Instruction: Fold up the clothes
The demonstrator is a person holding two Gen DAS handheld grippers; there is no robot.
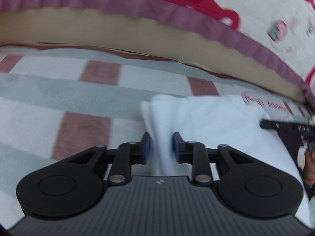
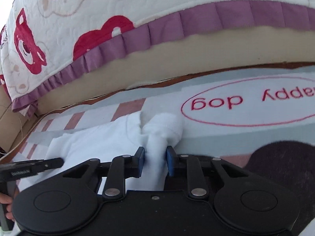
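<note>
A white garment [image 1: 212, 116] is stretched between both grippers above a checked blanket. My left gripper [image 1: 161, 147] is shut on a bunched fold of the cloth, which stands up between its blue pads [image 1: 146, 145]. My right gripper [image 2: 155, 159] is shut on another bunched corner of the white garment [image 2: 94, 139]. In the left wrist view the other gripper's black finger [image 1: 285, 126] shows at the right edge; in the right wrist view the left gripper's finger [image 2: 39, 165] shows at the left edge, held by a hand [image 2: 7, 204].
The checked blanket [image 1: 59, 90] in grey, white and pink covers the surface, with a red oval reading "happy dog" [image 2: 252, 102]. Behind it rises a foam mattress edge [image 2: 177, 59] under a cartoon-print quilt with a purple frill [image 2: 137, 35]. A dark brown cloth [image 2: 285, 163] lies at right.
</note>
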